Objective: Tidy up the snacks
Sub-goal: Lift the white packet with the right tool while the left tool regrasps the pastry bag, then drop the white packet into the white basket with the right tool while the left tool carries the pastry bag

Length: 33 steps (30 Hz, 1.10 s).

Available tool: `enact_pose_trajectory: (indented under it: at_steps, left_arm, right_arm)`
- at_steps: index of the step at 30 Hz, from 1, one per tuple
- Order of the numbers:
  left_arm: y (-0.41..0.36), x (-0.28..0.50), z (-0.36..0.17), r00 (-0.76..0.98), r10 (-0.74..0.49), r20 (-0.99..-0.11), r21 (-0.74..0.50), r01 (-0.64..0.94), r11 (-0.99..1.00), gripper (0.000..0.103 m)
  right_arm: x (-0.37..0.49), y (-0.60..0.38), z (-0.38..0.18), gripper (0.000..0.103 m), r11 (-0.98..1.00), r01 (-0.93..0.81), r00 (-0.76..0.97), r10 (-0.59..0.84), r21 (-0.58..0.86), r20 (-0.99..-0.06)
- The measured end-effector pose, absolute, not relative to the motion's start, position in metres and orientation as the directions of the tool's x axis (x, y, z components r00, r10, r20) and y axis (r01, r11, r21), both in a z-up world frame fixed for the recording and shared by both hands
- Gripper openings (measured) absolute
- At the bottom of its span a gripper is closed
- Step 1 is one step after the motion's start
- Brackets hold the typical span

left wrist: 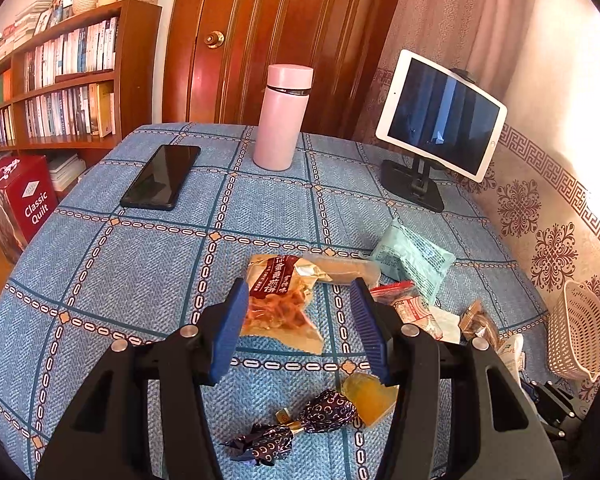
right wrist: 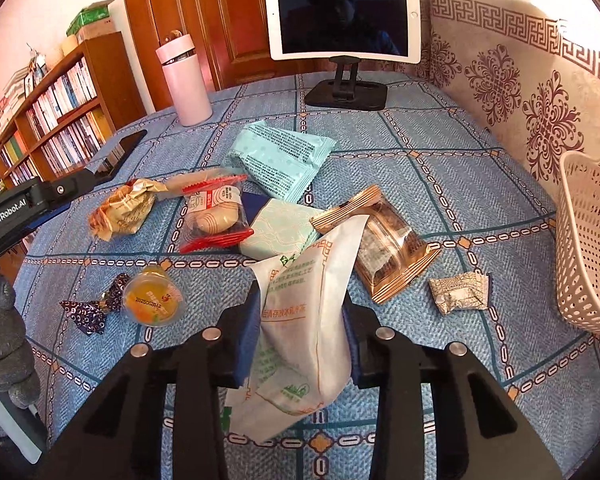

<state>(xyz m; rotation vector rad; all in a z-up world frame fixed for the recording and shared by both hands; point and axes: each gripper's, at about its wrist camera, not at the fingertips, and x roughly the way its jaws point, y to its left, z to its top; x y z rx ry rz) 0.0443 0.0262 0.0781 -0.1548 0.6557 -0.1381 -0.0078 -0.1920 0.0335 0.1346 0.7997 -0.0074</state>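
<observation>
Several snack packets lie on the blue checked tablecloth (right wrist: 440, 140). My right gripper (right wrist: 302, 300) is shut on a white packet with green print (right wrist: 300, 320), held above the cloth. My left gripper (left wrist: 300, 308) is open and empty, hovering over an orange-and-gold snack bag (left wrist: 280, 304). Below it lie an orange jelly cup (left wrist: 370, 398) and a dark purple wrapped candy (left wrist: 300, 420). The right wrist view shows a red-edged packet (right wrist: 214, 216), a teal packet (right wrist: 280, 156), a pale green packet (right wrist: 280, 232), a gold clear-window packet (right wrist: 384, 248) and a small white wrapped candy (right wrist: 458, 292).
A white perforated basket (right wrist: 588, 240) stands at the table's right edge. At the back are a pink bottle (left wrist: 284, 116), a tablet on a black stand (left wrist: 440, 116) and a black phone (left wrist: 162, 176). A bookshelf (left wrist: 60, 80) and a wooden door stand behind.
</observation>
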Motion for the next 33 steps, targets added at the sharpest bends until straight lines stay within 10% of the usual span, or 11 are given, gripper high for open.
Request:
enact_pose_trajectory:
  at_steps: [16, 19, 22, 33]
  left_arm:
    - [0.027, 0.093, 0.031, 0.674, -0.11, -0.73, -0.088, 0.067, 0.994, 0.091]
    - [0.029, 0.105, 0.02, 0.646, -0.078, -0.759, -0.062, 0.048, 0.997, 0.082]
    - [0.034, 0.107, 0.02, 0.639, -0.056, -0.767, -0.06, 0.015, 0.998, 0.052]
    - [0.029, 0.077, 0.07, 0.72, -0.054, -0.692, -0.07, 0.008, 0.998, 0.051]
  right_arm:
    - [-0.029, -0.213, 0.039, 0.035, 0.969, 0.028, 0.718, 0.15, 0.243, -0.68]
    - [-0.031, -0.218, 0.038, 0.035, 0.965, 0.033, 0.72, 0.157, 0.259, -0.676]
    - [-0.036, -0.224, 0.04, 0.035, 0.962, 0.037, 0.729, 0.16, 0.272, -0.666]
    - [-0.055, -0.264, 0.069, 0.035, 0.94, 0.076, 0.809, 0.138, 0.334, -0.572]
